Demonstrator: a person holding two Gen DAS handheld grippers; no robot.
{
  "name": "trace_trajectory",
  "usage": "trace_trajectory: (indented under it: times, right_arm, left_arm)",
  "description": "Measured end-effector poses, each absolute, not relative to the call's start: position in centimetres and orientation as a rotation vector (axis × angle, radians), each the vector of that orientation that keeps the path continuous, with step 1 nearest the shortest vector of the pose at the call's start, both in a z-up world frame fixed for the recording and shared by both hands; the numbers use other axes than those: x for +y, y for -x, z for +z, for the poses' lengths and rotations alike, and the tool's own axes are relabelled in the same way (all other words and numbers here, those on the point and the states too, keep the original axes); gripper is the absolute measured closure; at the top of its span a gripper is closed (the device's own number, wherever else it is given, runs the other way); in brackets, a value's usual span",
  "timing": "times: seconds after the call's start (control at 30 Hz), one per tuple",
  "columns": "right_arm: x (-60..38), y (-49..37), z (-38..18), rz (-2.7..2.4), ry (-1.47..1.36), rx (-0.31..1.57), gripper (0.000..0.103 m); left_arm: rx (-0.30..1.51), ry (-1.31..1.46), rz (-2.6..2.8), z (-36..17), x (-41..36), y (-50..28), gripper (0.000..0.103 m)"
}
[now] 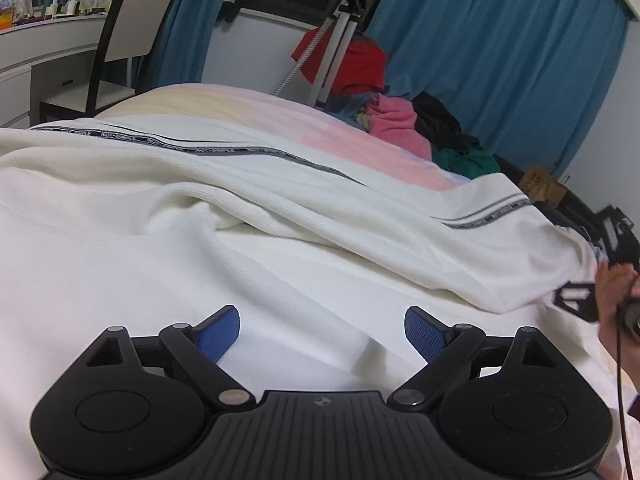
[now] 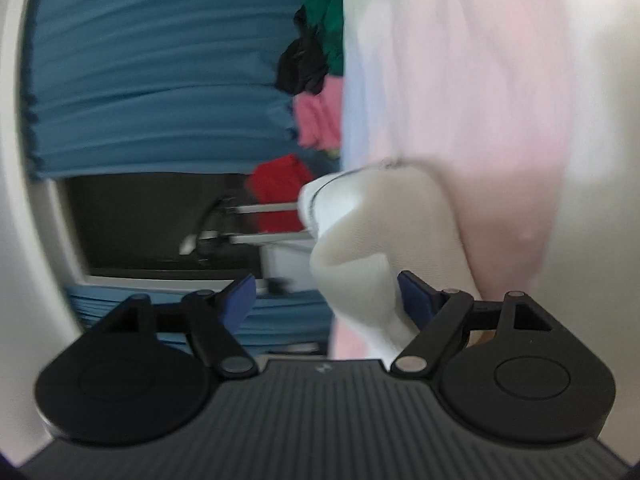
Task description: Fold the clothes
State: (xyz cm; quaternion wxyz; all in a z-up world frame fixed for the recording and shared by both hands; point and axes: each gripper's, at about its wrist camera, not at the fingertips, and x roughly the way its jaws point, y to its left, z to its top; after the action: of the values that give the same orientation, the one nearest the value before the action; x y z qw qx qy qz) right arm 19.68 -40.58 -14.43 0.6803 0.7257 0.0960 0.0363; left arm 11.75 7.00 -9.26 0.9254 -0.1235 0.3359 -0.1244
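Observation:
A white garment with a dark lettered stripe lies spread over the bed. My left gripper is open just above its near part, blue pads apart, holding nothing. My right gripper shows at the right edge of the left wrist view, at the garment's right end. In the right wrist view, rolled sideways and blurred, my right gripper is open, and a bunched white fold of the garment sits between its pads, against the right pad.
The bed's pink and cream sheet lies under the garment. A pile of red, pink, black and green clothes sits at the far right of the bed. A chair, a white desk and blue curtains stand behind.

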Motion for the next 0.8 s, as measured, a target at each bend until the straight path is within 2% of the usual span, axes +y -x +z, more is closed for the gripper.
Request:
trace_trajectory:
  times: [0.2,0.37,0.43,0.57,0.63,0.67,0.8]
  right_arm:
    - [-40.6,-22.5,-15.8,0.029,-1.642,0.216,0.023]
    - [-43.5,-21.7,-17.9,-0.114,-1.733,0.065,0.026]
    - [-45.0,-20.8,-16.9,-0.168,-1.707,-0.017,0.024]
    - [-47.7,-18.1,-13.0,-0.226,-1.563,-0.206,0.028]
    - [-48.3,-17.7,-11.2,-0.229,-1.496,-0.216,0.028]
    - [-48.6,-17.6,-10.4,-0.234,-1.464,-0.202,0.028]
    - [-48.2,-17.7,-9.1,-0.312,-1.271,0.110,0.031]
  left_arm:
    - [0.690,0.191,-0.265,-9.9,5.6,-11.5,0.012]
    - [0.689,0.175,-0.263,-10.3,5.2,-11.8,0.012]
    - [0.688,0.173,-0.263,-10.3,5.1,-11.8,0.012]
    - [0.687,0.166,-0.266,-10.2,5.1,-12.0,0.012]
    - [0.687,0.167,-0.267,-10.2,5.1,-11.9,0.012]
    - [0.687,0.168,-0.269,-10.2,5.0,-11.9,0.012]
    - [0.683,0.162,-0.279,-10.2,4.9,-11.7,0.012]
